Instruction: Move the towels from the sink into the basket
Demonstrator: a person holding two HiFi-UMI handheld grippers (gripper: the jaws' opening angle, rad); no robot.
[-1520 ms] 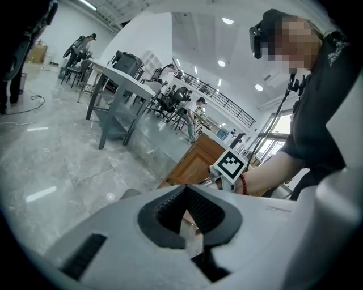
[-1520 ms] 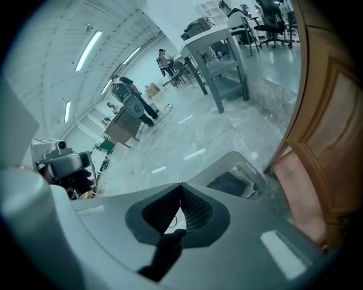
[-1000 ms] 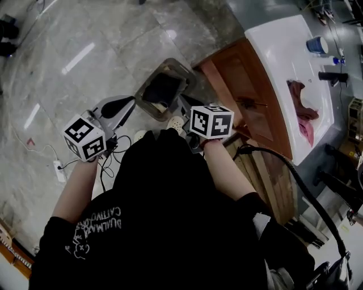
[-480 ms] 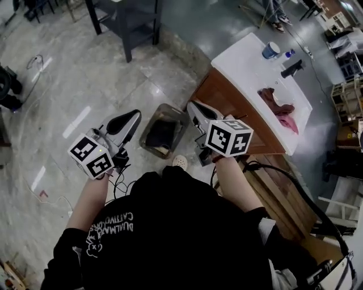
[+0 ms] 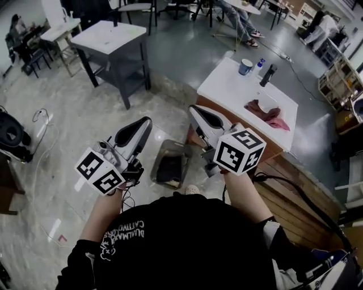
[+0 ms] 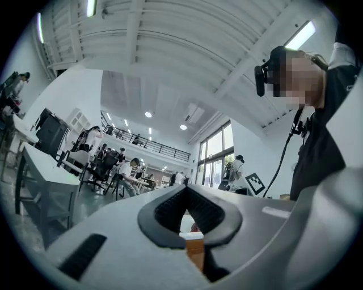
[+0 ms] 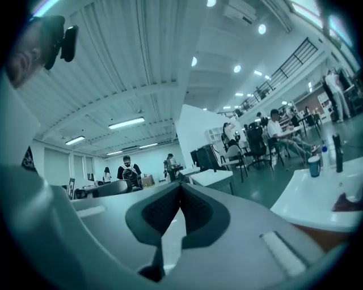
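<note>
While we hold the left gripper (image 5: 143, 123) and right gripper (image 5: 195, 111) with jaws closed on nothing, reddish towels (image 5: 266, 113) lie in the sink (image 5: 229, 85), dark cloth (image 5: 169, 167) in the basket (image 5: 157, 162).

Blue cup (image 5: 245, 67), small blue-capped bottle (image 5: 260, 63) and dark faucet (image 5: 267, 75), grouped at the far end of the white bench (image 5: 224, 85). Grey table (image 5: 110, 37) standing on the marble floor (image 5: 68, 141), well apart from the bench. Wire shelf (image 5: 337, 79) at the right edge. Seated person (image 5: 17, 28) at upper left; another person's legs (image 5: 238, 17) at top.
</note>
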